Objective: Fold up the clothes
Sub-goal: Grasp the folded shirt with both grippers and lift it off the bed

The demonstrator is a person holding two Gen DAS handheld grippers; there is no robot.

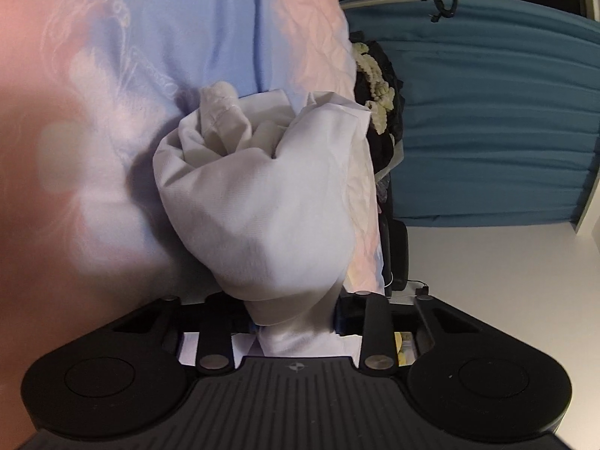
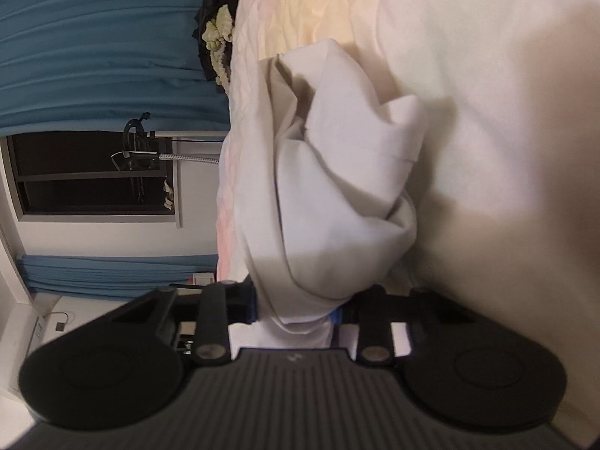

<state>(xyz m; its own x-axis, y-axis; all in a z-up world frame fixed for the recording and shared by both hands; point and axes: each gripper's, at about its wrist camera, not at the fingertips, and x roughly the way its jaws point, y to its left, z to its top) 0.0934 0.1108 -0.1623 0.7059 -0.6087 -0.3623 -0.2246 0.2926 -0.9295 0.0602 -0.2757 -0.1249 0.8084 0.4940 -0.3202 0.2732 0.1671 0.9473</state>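
Both grippers clenched on one bunched white garment above pastel bedding

Pastel bedding (image 1: 210, 37) fills the view beyond the left gripper (image 1: 296, 318), with a teal curtain (image 1: 487, 112) off to its right and a dark clothes pile (image 1: 386, 112) between them. The white garment (image 1: 258, 202) bulges forward from that gripper's closed jaws; the right gripper (image 2: 296, 313) likewise pinches a gathered fold of it (image 2: 330, 195), cloth billowing just ahead of its fingers.

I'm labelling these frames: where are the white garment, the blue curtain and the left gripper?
white garment (image 1: 258, 202), left wrist view, on its bunched middle.
blue curtain (image 1: 487, 112), left wrist view, on its pleated folds.
left gripper (image 1: 296, 318), left wrist view, between the fingers, shut on cloth.
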